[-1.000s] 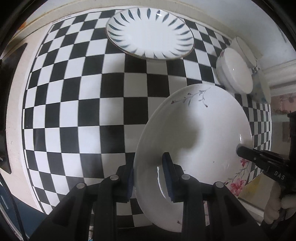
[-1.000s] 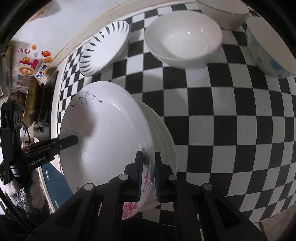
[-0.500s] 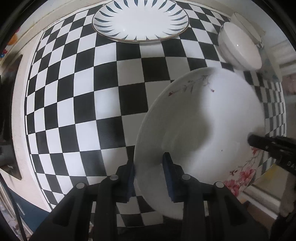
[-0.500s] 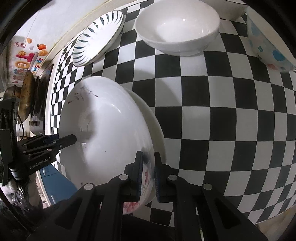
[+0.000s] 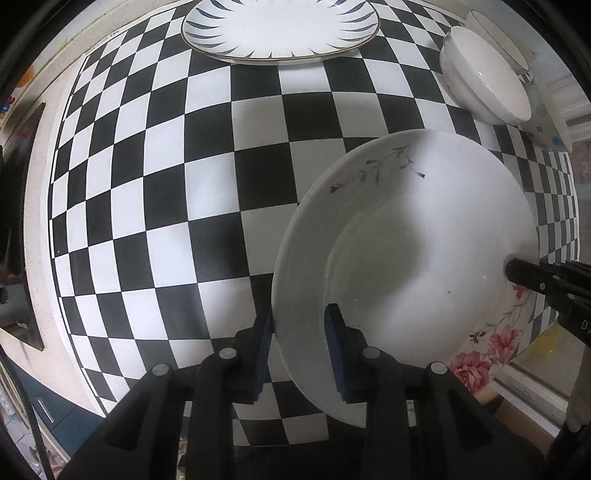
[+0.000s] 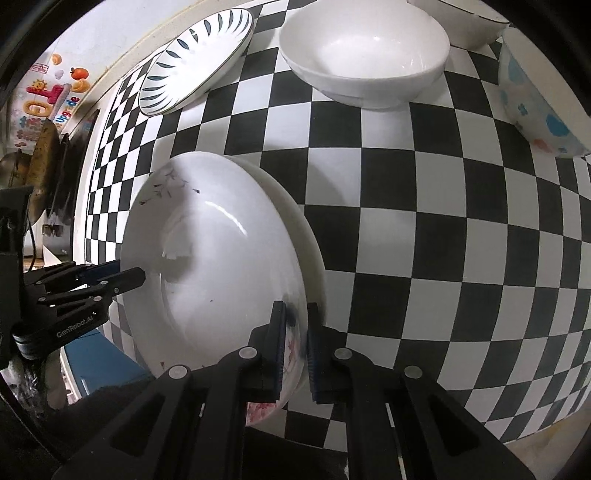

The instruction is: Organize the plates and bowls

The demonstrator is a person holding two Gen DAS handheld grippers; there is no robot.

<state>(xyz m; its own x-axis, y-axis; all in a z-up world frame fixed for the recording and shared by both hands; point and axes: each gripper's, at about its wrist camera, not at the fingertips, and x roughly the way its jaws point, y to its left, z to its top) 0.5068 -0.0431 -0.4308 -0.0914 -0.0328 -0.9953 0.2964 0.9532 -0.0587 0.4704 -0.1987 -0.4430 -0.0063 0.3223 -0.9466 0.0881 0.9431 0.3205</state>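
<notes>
A white deep plate with pink flowers is held between both grippers above the checkered table. My left gripper is shut on its near rim. My right gripper is shut on the opposite rim, and shows in the left wrist view. The same plate shows in the right wrist view, with a second white rim just behind it. A blue-petal plate lies at the far side. A white bowl stands further back.
The table has a black-and-white checkered cloth. A spotted bowl and another white bowl stand at the far right. A dark object lies along the left edge. The table's near edge is close.
The flowered plate and both grippers have moved forward over the table, towards the blue-petal plate and the bowls. Both grips have stayed the same.
</notes>
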